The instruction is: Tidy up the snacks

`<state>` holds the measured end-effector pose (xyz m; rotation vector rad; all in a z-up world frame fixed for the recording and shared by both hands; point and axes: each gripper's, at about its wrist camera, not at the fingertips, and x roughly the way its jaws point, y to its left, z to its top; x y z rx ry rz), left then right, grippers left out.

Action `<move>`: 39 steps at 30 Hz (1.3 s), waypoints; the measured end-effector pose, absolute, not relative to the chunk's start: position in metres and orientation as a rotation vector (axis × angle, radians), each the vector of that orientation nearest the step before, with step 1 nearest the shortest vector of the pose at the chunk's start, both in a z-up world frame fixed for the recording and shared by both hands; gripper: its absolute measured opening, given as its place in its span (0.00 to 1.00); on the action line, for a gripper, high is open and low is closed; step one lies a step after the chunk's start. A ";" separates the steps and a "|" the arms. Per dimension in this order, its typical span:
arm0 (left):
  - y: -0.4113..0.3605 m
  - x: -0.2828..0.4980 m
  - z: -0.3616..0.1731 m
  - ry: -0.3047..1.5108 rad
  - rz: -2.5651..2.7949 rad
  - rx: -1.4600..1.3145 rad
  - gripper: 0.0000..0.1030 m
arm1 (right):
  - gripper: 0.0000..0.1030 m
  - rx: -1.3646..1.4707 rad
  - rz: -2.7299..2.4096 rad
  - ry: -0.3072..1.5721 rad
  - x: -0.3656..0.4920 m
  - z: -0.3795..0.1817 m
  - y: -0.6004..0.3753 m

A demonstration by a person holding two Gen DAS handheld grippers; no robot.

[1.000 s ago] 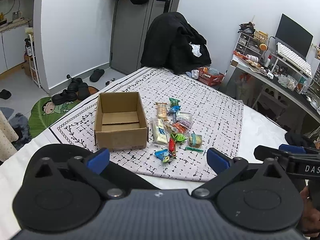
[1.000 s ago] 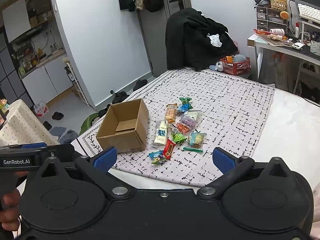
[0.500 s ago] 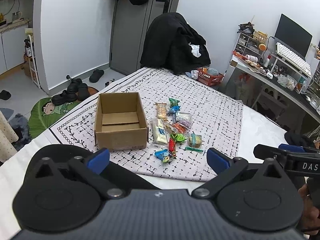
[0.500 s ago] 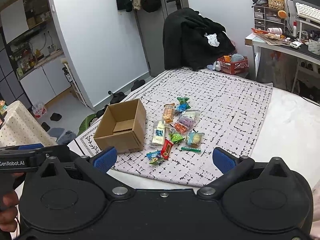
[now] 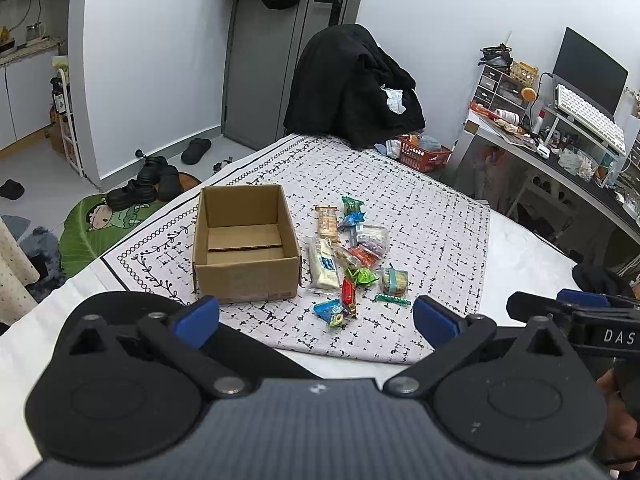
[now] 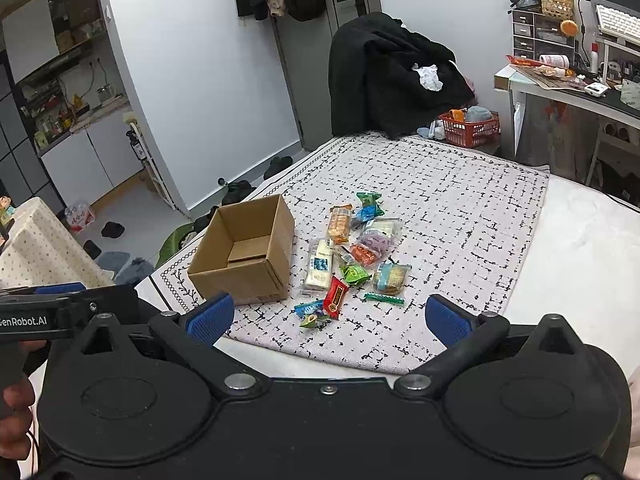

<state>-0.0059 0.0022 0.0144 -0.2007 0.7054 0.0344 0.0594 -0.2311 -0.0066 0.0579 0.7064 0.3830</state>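
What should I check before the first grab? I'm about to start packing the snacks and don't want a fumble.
1. Cardboard box open, upright, nothing inside: ok.
2. Left gripper open, holding nothing: ok.
3. Right gripper open, holding nothing: ok.
4. Snacks lie beside the box on the patterned cloth, none inside: ok.
5. Red packet separable from the blue wrapper: cannot tell, they overlap.
6. Green stick lies apart: ok.

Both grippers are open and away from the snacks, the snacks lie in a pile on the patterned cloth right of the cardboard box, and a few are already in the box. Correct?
Not quite. The cardboard box is empty, as the left wrist view shows. The rest holds: the snacks lie right of it on the cloth, with the left gripper and right gripper open.
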 end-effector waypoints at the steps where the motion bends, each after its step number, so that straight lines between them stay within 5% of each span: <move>1: 0.002 -0.007 0.014 0.704 0.034 -0.199 1.00 | 1.00 0.059 0.384 0.708 0.060 -0.007 -0.231; 39: -0.010 0.073 -0.031 0.803 0.091 -0.219 1.00 | 1.00 0.155 0.388 0.830 0.140 -0.056 -0.249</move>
